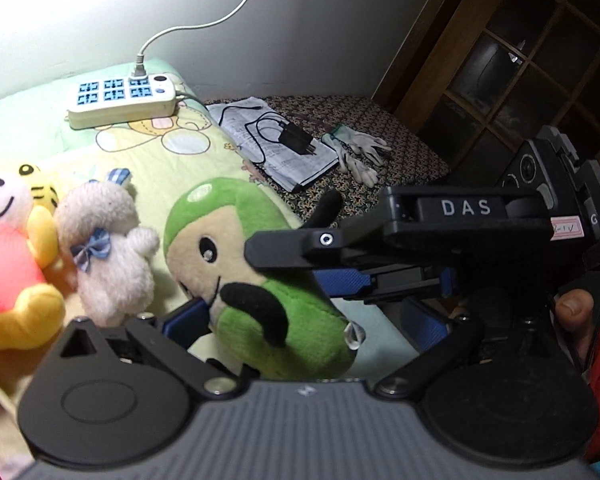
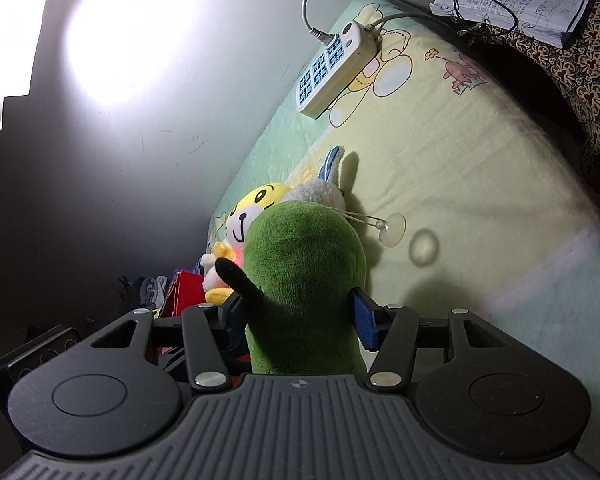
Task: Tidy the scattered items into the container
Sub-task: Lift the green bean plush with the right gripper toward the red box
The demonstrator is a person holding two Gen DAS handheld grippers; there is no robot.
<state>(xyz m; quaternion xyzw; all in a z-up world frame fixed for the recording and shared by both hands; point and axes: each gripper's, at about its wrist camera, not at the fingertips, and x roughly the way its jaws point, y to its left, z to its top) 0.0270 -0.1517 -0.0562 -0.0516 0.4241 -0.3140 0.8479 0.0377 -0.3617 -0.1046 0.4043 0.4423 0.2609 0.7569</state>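
White power strip [image 1: 122, 98] on cartoon bedsheet [image 1: 172, 168], black charger [image 1: 296, 139] on papers [image 1: 284, 148], white gloves [image 1: 360, 152] beside

You worked beside a pale wall [image 2: 112, 184] washed by a bright glare [image 2: 128, 32], a cartoon-print bedsheet [image 2: 480, 184] below and a dark wooden lattice window [image 1: 532, 52] at right.

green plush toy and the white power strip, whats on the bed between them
Nothing: in the right wrist view the cartoon-print sheet lies bare between the green plush toy and the white power strip. The toy's clear suction cup dangles at its side.
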